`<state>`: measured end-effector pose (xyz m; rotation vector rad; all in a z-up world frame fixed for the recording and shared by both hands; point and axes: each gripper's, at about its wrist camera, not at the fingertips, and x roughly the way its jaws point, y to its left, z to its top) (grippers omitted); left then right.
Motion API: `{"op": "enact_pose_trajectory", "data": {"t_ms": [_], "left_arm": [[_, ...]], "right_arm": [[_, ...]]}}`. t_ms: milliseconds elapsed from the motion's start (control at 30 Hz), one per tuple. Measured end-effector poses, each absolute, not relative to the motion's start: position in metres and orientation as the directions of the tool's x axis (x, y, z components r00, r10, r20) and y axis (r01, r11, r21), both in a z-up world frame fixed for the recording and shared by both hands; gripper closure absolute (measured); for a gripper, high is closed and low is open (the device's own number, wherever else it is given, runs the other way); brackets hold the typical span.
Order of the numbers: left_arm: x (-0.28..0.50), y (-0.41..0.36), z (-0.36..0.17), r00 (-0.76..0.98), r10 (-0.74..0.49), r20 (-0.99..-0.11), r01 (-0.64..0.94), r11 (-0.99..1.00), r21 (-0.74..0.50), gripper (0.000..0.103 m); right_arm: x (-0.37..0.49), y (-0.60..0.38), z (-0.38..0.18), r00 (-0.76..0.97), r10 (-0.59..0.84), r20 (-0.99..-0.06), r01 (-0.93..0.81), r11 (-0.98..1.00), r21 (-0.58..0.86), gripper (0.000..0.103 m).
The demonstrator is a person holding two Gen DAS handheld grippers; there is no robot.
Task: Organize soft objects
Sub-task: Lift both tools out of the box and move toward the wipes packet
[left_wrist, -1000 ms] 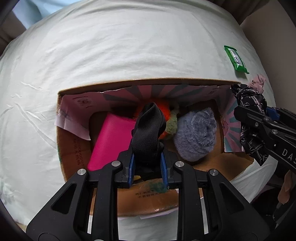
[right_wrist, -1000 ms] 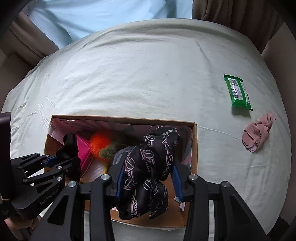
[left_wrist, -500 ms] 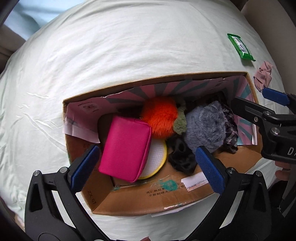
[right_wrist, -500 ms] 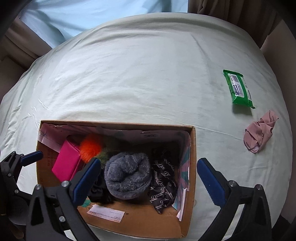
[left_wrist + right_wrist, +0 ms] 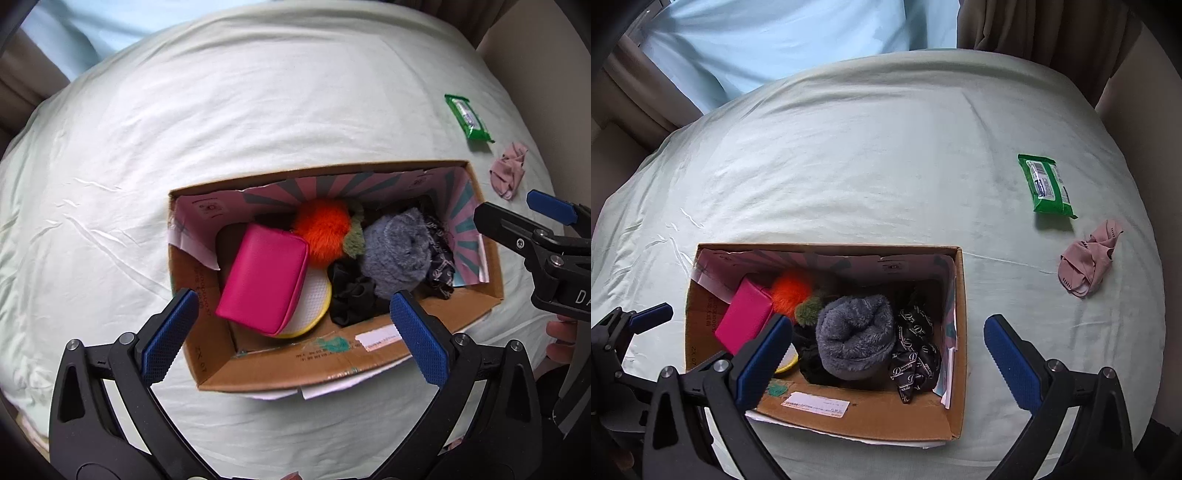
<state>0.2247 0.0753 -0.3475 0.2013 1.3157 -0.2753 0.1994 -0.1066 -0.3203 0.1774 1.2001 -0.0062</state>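
A cardboard box (image 5: 369,354) (image 5: 879,417) stands on the bed. In it lie a pink pouch (image 5: 262,277) (image 5: 744,317), an orange pompom (image 5: 323,229) (image 5: 792,290), a grey fuzzy item (image 5: 397,254) (image 5: 855,339), a black cloth (image 5: 351,295) and a black printed cloth (image 5: 916,362). My left gripper (image 5: 291,332) is open and empty above the box's near side. My right gripper (image 5: 886,354) is open and empty above the box. A pink cloth (image 5: 508,175) (image 5: 1087,264) lies on the sheet to the right.
A green wipes pack (image 5: 469,118) (image 5: 1047,184) lies on the pale green sheet beyond the pink cloth. Curtains (image 5: 1034,29) and a blue pillow (image 5: 775,44) are at the far end. The right gripper shows in the left wrist view (image 5: 535,229).
Both grippers opened and dropped their black cloths into the box, then drew back and up. The box now looks smaller in both views.
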Motion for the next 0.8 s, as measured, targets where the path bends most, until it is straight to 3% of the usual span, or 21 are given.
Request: {"op": "enact_pose_trajectory", "data": {"t_ms": [800], "left_arm": [[0.115, 0.139, -0.171, 0.563, -0.15, -0.813, 0.212, 0.977, -0.033, 0.0]], "right_arm": [[0.081, -0.079, -0.156, 0.6, 0.06, -0.798, 0.062, 0.991, 0.122, 0.0]]}}
